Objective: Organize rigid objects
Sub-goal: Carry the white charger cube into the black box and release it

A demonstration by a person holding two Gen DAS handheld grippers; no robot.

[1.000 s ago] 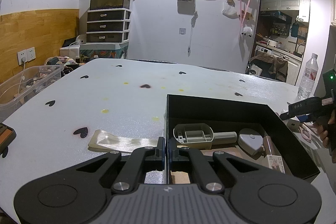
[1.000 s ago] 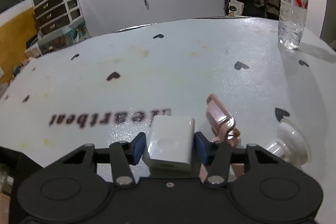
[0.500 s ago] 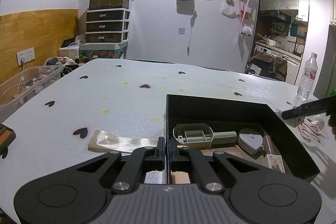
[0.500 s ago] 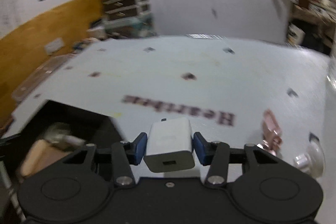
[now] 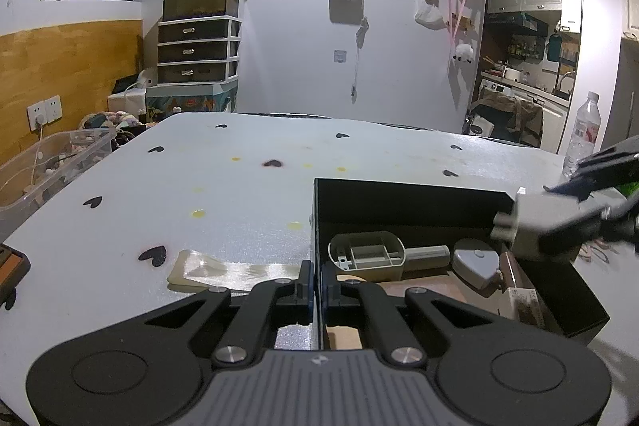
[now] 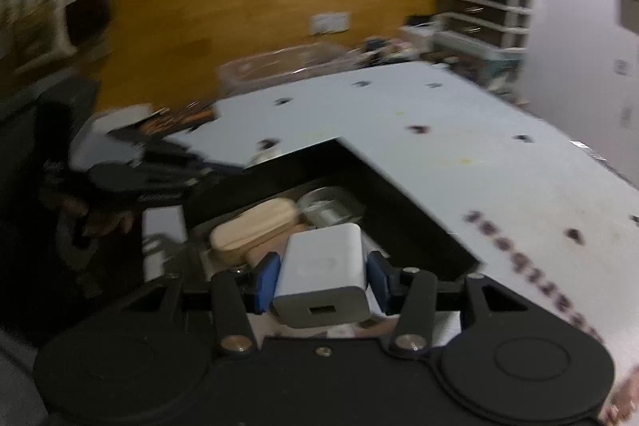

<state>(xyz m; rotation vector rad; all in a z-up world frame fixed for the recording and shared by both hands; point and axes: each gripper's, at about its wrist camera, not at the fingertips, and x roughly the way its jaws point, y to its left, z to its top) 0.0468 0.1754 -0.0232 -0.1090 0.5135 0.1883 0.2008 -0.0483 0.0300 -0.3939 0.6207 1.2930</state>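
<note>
The right tool (image 6: pixel 322 276), clamped on the white charger (image 6: pixel 324 278), holds it above the near right edge of the black box (image 6: pixel 403 202), whose open floor lies straight below and ahead, while the left tool (image 5: pixel 317 280) stays pinched shut on the box's left wall

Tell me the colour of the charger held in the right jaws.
White; the charger shows best in the right wrist view.

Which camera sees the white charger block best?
The right wrist view: the white charger block sits close and sharp between the jaws, its port showing. The left wrist view shows it only blurred at the right edge, over the black box.
</note>
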